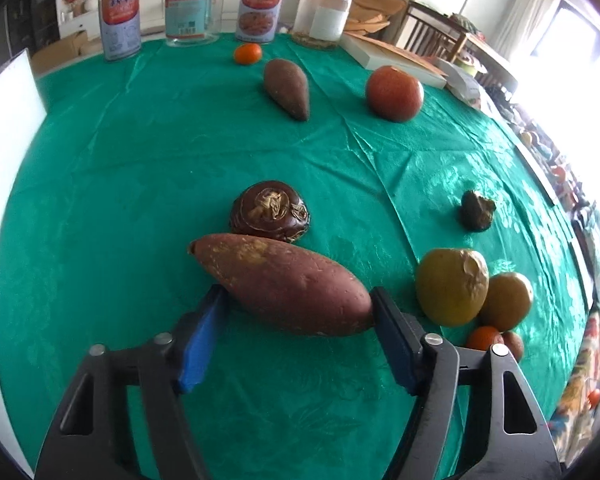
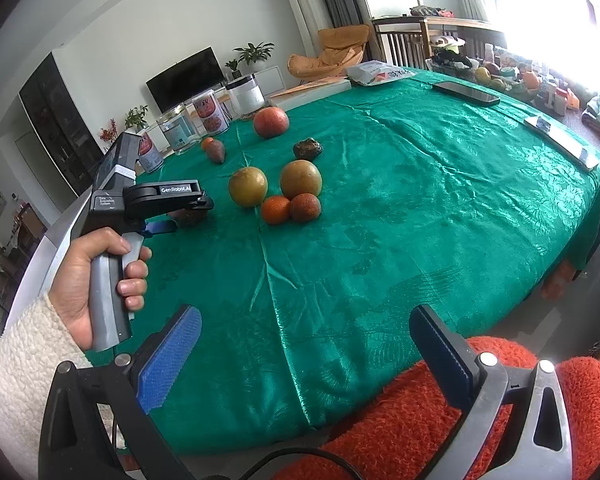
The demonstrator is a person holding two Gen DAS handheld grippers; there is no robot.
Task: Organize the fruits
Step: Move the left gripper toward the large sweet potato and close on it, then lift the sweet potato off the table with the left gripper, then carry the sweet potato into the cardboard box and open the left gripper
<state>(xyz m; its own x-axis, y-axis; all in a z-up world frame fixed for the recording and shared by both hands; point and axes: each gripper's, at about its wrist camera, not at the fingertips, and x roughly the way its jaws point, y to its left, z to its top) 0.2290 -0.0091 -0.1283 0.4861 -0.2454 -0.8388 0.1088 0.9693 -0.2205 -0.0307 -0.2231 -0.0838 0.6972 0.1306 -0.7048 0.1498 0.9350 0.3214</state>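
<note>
A long reddish sweet potato (image 1: 284,284) lies on the green tablecloth (image 1: 140,168), and my left gripper (image 1: 296,294) is shut on it, one blue pad at each end. A dark brown round bulb (image 1: 270,210) touches the potato's far side. To the right sit two yellow-green fruits (image 1: 450,286) with a small orange (image 1: 484,338) and a reddish fruit beside them. In the right wrist view a hand holds the left gripper (image 2: 188,216) low over the cloth. My right gripper (image 2: 306,314) hangs open and empty over the table's near edge.
A second sweet potato (image 1: 288,88), a big red-orange fruit (image 1: 394,92), a small orange (image 1: 247,53) and a dark lump (image 1: 476,210) lie farther off. Cans and jars (image 1: 190,8) line the back edge. A phone (image 2: 466,94) lies far right. Orange fuzzy fabric (image 2: 400,412) is below the right gripper.
</note>
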